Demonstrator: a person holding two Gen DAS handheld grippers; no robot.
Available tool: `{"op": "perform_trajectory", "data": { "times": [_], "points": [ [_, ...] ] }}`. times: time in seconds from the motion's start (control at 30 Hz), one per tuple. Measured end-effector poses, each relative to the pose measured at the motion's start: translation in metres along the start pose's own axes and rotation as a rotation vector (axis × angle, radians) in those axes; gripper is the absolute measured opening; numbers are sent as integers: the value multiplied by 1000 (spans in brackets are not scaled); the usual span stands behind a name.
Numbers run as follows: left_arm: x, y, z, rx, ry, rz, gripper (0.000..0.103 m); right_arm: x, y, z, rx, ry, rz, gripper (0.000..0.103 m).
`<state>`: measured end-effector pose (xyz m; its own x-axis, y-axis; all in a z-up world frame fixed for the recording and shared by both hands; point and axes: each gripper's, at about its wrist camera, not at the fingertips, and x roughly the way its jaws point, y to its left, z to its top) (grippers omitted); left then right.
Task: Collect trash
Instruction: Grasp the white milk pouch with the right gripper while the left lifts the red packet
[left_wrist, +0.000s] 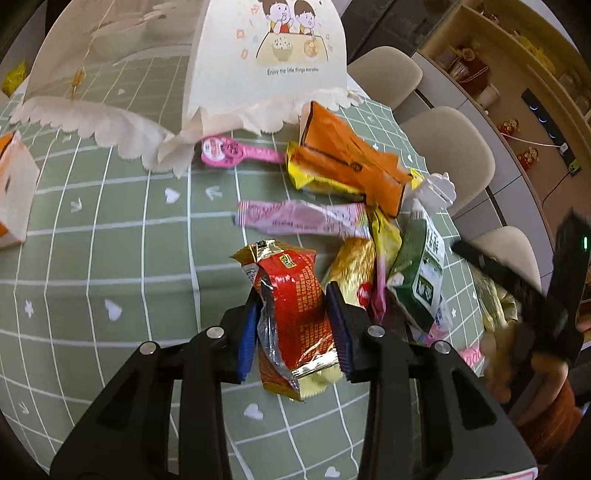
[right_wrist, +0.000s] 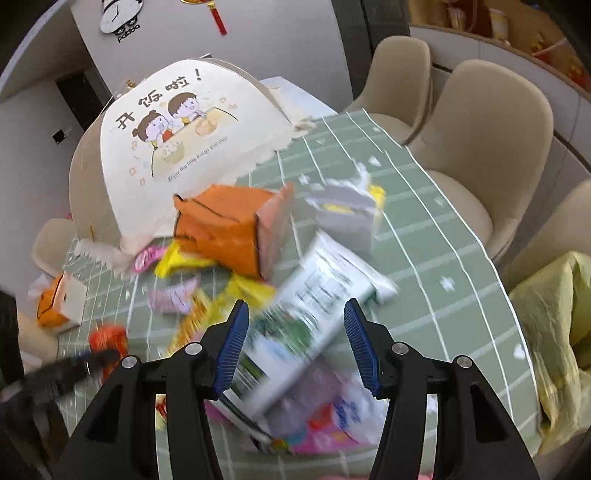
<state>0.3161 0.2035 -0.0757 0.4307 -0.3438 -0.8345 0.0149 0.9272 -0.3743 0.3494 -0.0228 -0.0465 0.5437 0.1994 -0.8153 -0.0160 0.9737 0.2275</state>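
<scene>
The red wrapper (left_wrist: 295, 314) is held between the blue pads (left_wrist: 341, 332) of the left gripper (left_wrist: 293, 328), whose jaws are closed narrowly on its middle, so it seems to be lifted a little above the green checked tablecloth (left_wrist: 110, 229). For this step to be done well, the grip should probably be kept firm, because the foil looks slippery and thin, and the wrapper should be carried clear of the pile so that no neighbour is dragged with it. The red wrapper is crumpled, with a torn golden end on top and a pale yellow part hanging below the pads. The right gripper (right_wrist: 295, 343) is seen with its jaws wide, and nothing is pressed by them; a green and white packet (right_wrist: 317, 295) lies under the gap, but the picture is blurred and it cannot be told if it is touched. The rest of the trash is gathered just beside the red wrapper: an orange carton (left_wrist: 343, 158), a pink sachet (left_wrist: 303, 218) and a yellow wrapper (left_wrist: 317, 181). A yellow bag (right_wrist: 554, 325), likely meant for the trash, is seen at the table's edge by the chairs.
</scene>
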Motion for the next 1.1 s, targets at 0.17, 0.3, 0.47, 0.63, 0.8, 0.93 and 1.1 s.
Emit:
{"op": "perform_trajectory", "data": {
  "times": [0.17,0.3,0.47,0.63,0.8,0.93,1.1],
  "points": [
    [-3,6,-6,-8,-14,14,35,23,38,-2,-200,32,-89,51],
    [-6,12,-7,-19,-26,17,36,19,28,-24,-272,54,-111,51],
    [-5,20,-9,-40,-22,-1,36,-4,2,-42,-399,-3,-248,51],
    [2,21,-11,-57,-12,-32,36,-33,-40,-26,-149,0,-91,51],
    [6,15,-12,-41,-4,-40,36,-7,-47,-5,-39,72,-46,51],
    [5,16,-13,-39,-4,-38,36,22,-40,5,-38,162,-68,51],
    [5,24,-14,-60,-3,-17,37,46,-21,9,-131,244,-92,51]
  ]
}}
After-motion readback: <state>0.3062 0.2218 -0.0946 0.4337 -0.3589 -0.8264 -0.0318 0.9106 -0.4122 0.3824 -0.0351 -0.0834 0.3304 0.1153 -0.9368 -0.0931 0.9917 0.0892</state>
